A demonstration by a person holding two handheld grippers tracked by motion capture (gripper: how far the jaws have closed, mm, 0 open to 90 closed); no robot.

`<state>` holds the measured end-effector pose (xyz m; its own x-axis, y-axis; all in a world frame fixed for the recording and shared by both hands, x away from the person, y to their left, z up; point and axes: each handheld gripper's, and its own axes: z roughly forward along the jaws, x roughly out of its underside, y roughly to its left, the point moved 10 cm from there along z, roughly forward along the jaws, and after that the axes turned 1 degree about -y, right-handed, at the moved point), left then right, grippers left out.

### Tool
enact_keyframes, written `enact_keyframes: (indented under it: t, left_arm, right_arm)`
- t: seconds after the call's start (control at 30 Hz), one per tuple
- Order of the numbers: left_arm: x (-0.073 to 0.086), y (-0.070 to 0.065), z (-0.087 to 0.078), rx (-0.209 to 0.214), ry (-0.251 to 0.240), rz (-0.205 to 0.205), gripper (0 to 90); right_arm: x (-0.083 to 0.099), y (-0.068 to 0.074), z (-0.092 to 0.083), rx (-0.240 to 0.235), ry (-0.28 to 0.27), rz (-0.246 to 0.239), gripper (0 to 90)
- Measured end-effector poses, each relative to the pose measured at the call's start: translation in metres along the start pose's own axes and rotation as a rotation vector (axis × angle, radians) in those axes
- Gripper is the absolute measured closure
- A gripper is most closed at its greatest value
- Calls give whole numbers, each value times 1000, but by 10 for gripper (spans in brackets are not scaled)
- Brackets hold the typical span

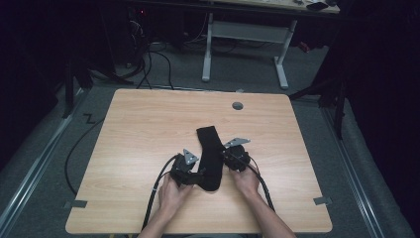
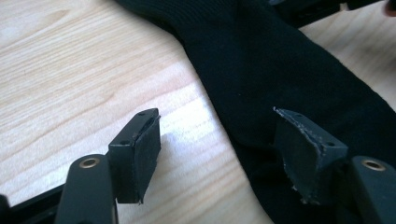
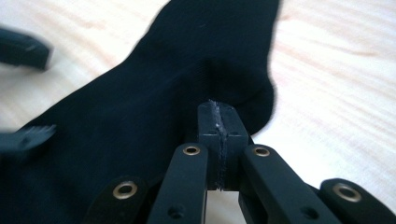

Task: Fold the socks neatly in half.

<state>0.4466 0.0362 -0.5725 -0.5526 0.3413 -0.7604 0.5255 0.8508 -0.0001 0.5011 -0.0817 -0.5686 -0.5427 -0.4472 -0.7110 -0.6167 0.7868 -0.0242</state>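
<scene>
A black sock (image 1: 210, 151) lies along the middle of the wooden table (image 1: 143, 124), its cuff pointing away from the person. My left gripper (image 1: 197, 174) rests at the sock's near left side. In the left gripper view its jaws stand wide apart: one pad (image 2: 140, 154) is over bare wood, the other (image 2: 306, 154) over the sock (image 2: 280, 70). My left gripper (image 2: 218, 119) is open and holds nothing. My right gripper (image 1: 226, 159) is at the sock's right edge. In its own view my right gripper (image 3: 219, 109) is shut, pinching a fold of the sock (image 3: 140, 107) near the heel.
A round cable hole (image 1: 237, 105) sits near the table's far edge. Grey tape marks (image 1: 77, 204) are stuck at the near corners. Beyond the table stand a white desk frame (image 1: 242, 32) and cables on the floor (image 1: 148, 64).
</scene>
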Motion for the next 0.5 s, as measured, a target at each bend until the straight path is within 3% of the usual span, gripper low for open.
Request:
enact_keyframes:
  t: [0.1,0.17,0.27,0.33,0.43,0.5]
  left_arm:
    - [-4,1,5,-5,-3,-3,325]
    - [-6,2,7,-10,1,-7,322]
    - [-6,3,8,-16,-22,-11,321]
    - [-6,3,8,-18,-23,-11,321]
    - [-6,2,7,-18,-24,-12,321]
    - [-6,2,7,-19,-25,-12,322]
  right_arm:
    - [-6,-5,6,18,1,-8,894]
    - [-11,-8,8,23,6,2,837]
    - [-20,-9,-4,-35,-71,84,793]
    - [-24,-4,-12,-57,-108,97,753]
    - [-27,-2,-9,-58,-106,97,724]
    - [-26,-2,-1,-56,-72,103,736]
